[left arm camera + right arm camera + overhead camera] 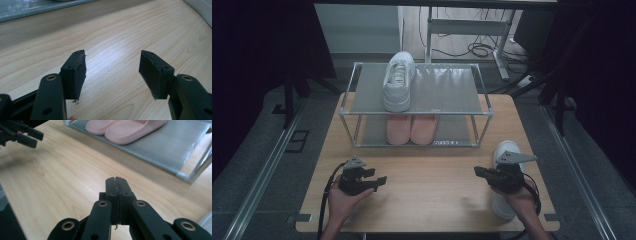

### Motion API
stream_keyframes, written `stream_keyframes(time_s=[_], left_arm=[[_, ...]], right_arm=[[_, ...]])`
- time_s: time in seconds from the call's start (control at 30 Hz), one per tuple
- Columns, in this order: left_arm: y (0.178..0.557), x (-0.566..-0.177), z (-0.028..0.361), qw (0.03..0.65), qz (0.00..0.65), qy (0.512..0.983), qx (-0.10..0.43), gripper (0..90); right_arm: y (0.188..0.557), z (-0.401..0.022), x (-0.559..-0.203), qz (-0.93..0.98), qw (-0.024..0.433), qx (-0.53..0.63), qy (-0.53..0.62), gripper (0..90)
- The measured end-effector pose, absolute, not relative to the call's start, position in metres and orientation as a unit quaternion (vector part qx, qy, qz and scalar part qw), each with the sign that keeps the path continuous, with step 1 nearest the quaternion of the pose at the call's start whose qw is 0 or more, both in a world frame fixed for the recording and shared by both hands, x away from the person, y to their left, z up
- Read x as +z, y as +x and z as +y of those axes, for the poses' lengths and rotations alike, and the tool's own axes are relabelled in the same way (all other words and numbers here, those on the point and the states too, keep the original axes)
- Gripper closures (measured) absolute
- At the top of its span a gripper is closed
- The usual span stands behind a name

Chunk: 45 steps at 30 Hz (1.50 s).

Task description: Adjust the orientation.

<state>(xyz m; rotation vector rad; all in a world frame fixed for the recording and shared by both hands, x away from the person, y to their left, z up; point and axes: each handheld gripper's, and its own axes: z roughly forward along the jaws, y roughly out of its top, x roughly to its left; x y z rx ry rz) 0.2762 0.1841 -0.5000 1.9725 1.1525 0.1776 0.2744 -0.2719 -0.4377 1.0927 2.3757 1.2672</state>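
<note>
High view: left gripper lower left, jaws wide and empty; right gripper lower right, jaws pressed together on nothing, just over a white shoe at the table's right edge.

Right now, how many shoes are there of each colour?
White sneakers: 2, one on the rack's top shelf, one on the table by the right tongs.
Pink slippers: 2, side by side on the lower shelf.
Total: 4 shoes.
</note>
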Motion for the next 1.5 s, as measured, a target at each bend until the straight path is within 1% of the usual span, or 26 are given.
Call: stream_keyframes(time_s=[0.13, 0.37, 0.43, 0.67, 0.87, 0.93, 1.2, 1.5], left_arm=[[0.277, -0.501, 0.185, 0.411, 0.462, 0.783, 0.070, 38.6], [0.277, -0.502, 0.187, 0.411, 0.463, 0.782, 0.070, 38.6], [0.277, -0.502, 0.187, 0.412, 0.463, 0.782, 0.070, 38.6], [0.277, -0.502, 0.186, 0.411, 0.462, 0.783, 0.069, 38.6], [0.277, -0.502, 0.186, 0.410, 0.463, 0.783, 0.070, 38.7], [0.277, -0.502, 0.186, 0.409, 0.463, 0.783, 0.070, 38.6], [0.277, -0.503, 0.187, 0.408, 0.465, 0.782, 0.070, 38.7], [0.278, -0.504, 0.185, 0.406, 0.465, 0.784, 0.068, 38.7]], right_arm=[[0.258, -0.280, -0.442, 0.814, 0.118, 0.424, 0.379, 89.8], [0.235, -0.292, -0.452, 0.815, 0.133, 0.402, 0.396, 89.8], [0.225, -0.296, -0.453, 0.811, 0.143, 0.399, 0.403, 89.9], [0.202, -0.304, -0.458, 0.810, 0.146, 0.390, 0.413, 89.9], [0.196, -0.309, -0.466, 0.811, 0.158, 0.371, 0.422, 90.0], [0.194, -0.311, -0.468, 0.809, 0.155, 0.376, 0.425, 90.0], [0.189, -0.318, -0.468, 0.807, 0.166, 0.369, 0.430, 90.0], [0.179, -0.342, -0.468, 0.792, 0.180, 0.368, 0.452, 90.0]])
